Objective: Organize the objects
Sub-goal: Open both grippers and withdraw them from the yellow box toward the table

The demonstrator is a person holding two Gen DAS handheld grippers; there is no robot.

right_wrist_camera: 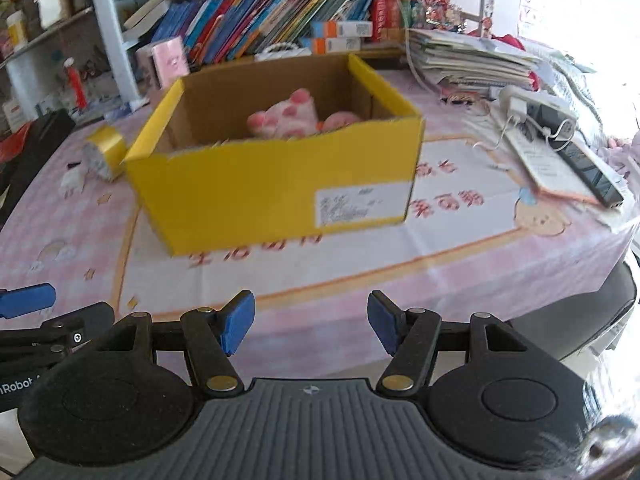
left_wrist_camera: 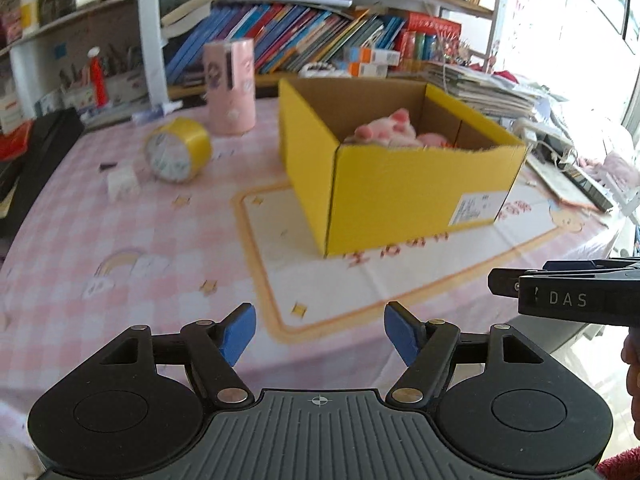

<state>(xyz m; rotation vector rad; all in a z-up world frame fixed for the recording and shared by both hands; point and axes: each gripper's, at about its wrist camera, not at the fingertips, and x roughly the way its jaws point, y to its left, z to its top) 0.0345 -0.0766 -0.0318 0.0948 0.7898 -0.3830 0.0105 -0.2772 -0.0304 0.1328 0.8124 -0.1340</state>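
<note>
Plainly, both grippers hover over the near edge of the bench, its pink checked cloth bare beneath them. The left gripper has its blue-padded fingers spread apart with nothing between them, and the right gripper likewise stands spread and unloaded.

An open yellow box sits near the middle of the bench, and a pink plush toy lies inside it, against the far wall.

Only the left wrist view shows the pink cylinder standing upright in full, behind and left of the box; the roll of yellow tape lies on its side, well clear of the box, with a small white plug just beside it. That view also catches the right gripper's black body at its right edge.

From the right wrist view the box label faces the camera, the tape appears close to the box's left corner, and a white power strip with a dark remote lies on the right of the bench. One blue pad of the left gripper pokes in at the left edge.
</note>
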